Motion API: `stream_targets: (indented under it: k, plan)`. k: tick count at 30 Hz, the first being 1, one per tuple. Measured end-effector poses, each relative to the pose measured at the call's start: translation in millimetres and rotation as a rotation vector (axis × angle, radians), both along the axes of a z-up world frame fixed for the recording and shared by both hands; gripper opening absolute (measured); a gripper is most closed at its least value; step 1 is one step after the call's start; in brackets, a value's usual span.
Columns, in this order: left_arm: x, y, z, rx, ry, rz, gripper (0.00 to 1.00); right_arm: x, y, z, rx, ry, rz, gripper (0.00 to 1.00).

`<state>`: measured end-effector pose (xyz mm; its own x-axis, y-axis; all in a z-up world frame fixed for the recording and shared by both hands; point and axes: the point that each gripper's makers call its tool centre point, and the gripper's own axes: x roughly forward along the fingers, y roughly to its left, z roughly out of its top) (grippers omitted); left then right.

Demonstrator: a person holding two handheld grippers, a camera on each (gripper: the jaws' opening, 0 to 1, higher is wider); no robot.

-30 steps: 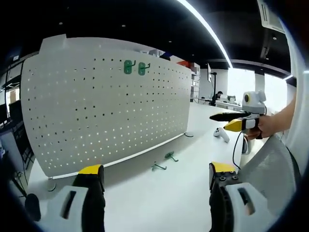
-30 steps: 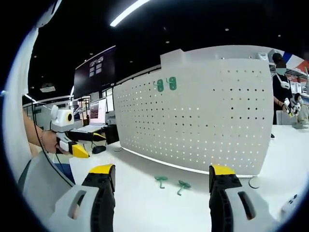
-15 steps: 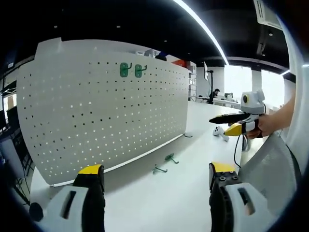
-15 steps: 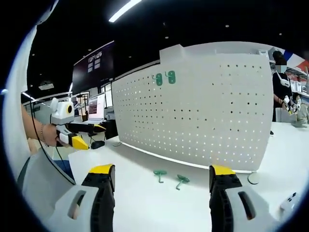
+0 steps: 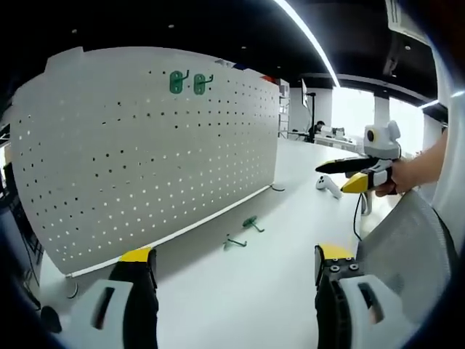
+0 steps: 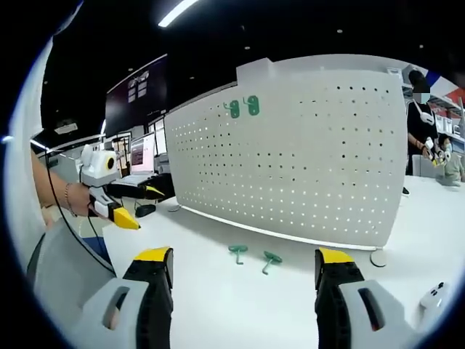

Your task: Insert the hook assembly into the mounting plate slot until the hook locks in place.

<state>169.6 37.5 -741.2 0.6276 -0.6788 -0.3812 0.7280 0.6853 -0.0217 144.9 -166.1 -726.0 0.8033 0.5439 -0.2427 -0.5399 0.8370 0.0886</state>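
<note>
Left gripper view: left gripper [image 5: 236, 270] stands with jaws spread wide and nothing between them, above a white table [image 5: 290, 218]. White pegboard [image 5: 145, 153] stands upright on the table, filling the left and centre of the view. Two green hooks [image 5: 186, 82] are seated side by side in its upper rows. Two loose green hooks [image 5: 243, 233] lie on the table just in front of the board's lower edge, near each other but apart. Right gripper [image 5: 338, 174] enters from the right, held in a person's hand [image 5: 396, 177], well clear of the board and the loose hooks; its yellow-tipped jaws stand apart, holding nothing. A small white object rests on the table beyond it; what it is I cannot tell.

Right gripper view: right gripper [image 6: 243, 270] shows jaws spread wide, empty, over the table [image 6: 232, 305]. Pegboard [image 6: 305, 153] stands ahead, the mounted hooks [image 6: 242, 107] near its top left. The loose hooks [image 6: 254, 256] lie on the table in front of the board, roughly between the jaws and beyond them. Left gripper [image 6: 142, 203] appears at the left in a hand [image 6: 73, 207], jaws parted and empty. A person [image 6: 421, 123] stands behind the board's right end.
</note>
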Motion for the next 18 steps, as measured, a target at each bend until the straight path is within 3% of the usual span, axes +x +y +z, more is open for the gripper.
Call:
stream_targets:
  k: [18]
  plan:
    - [25.8, -36, -12.7, 0.076, 0.023, -0.139, 0.92, -1, -6, -7.2, -0.002, 0.021, -0.022, 0.78]
